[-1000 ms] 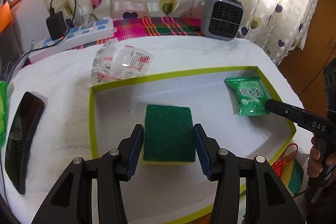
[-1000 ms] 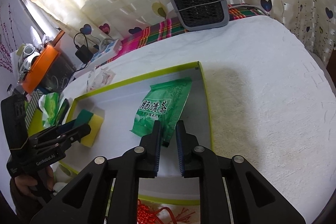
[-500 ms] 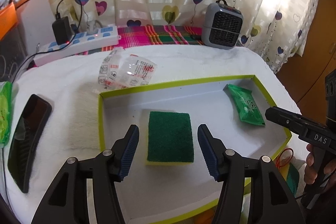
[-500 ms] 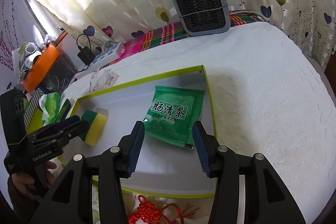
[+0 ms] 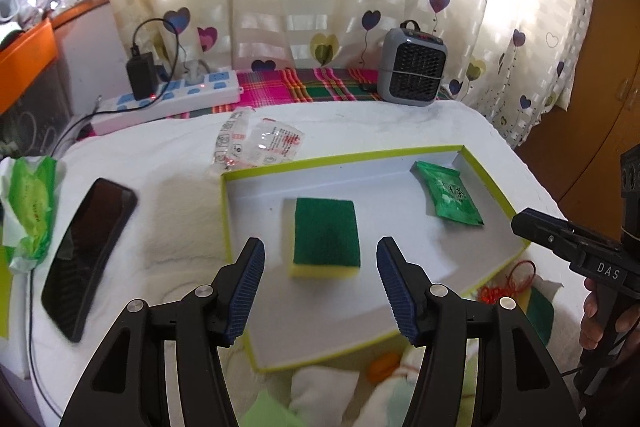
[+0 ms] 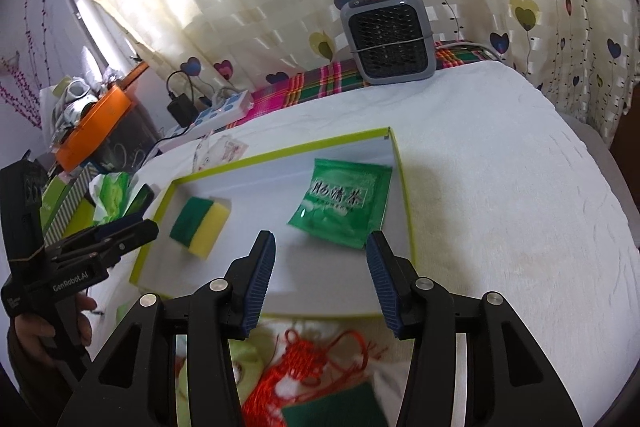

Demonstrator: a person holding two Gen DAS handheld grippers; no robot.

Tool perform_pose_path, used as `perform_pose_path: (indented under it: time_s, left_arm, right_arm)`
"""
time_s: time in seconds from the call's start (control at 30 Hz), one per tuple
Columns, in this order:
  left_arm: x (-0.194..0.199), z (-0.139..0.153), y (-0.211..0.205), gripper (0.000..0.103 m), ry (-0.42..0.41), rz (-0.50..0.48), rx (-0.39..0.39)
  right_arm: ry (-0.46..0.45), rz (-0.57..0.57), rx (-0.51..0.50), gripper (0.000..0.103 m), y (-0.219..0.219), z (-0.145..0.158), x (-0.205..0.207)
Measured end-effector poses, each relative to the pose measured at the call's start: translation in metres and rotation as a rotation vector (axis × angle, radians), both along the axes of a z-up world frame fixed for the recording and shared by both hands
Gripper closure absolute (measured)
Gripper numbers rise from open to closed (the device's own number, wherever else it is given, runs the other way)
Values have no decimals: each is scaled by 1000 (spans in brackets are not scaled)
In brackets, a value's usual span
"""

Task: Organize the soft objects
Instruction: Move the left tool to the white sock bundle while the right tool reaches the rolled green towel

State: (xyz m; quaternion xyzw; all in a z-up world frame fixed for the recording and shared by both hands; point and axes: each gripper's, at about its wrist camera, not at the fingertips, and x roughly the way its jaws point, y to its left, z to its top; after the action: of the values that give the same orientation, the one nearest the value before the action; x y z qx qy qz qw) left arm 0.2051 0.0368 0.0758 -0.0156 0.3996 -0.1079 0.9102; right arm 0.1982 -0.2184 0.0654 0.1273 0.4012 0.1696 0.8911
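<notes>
The left tongs [image 5: 320, 285] stand spread wide with nothing between their pads. One sponge [image 5: 326, 237], green on top and yellow beneath, lies flat on the floor of the shallow box [image 5: 340, 159] just beyond their tips, free of both pads, roughly in the middle of the box's left half. The right tongs [image 6: 320, 277] are also spread and pinch nothing. One green sachet [image 6: 342, 201] with printed characters lies flat just ahead of them, in the far right corner of the box, its near corner close to the right pad but apart from it. Sponge and sachet lie well apart from each other.

The one box, white inside with a lime-green rim, sits on a white fluffy cover over the tabletop [image 6: 500, 187]. Near its front edge lie one red knotted cord ornament [image 6: 304, 359] and a second green pad, blurred. Left of the box lie one dark phone [image 5: 86, 259] and one green wrapped pack [image 5: 30, 209]. Behind the box is one clear printed bag [image 5: 260, 143]. At the tabletop's far edge stand one grey heater [image 5: 412, 73] and one power strip [image 5: 168, 101].
</notes>
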Motion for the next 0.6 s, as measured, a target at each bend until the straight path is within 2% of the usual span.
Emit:
perform_pose_path:
  time_s: [0.33, 0.5, 0.6]
  left_arm:
    - [-43, 7, 16, 45, -32, 13, -16]
    - [-64, 2, 25, 45, -26, 23, -23]
    - [-75, -3, 31, 45, -20, 32, -29]
  right_arm:
    - [-35, 39, 11, 54, 11, 8, -38]
    - [-40, 68, 6, 47, 19, 5, -55]
    - [-38, 79, 5, 47, 24, 2, -63]
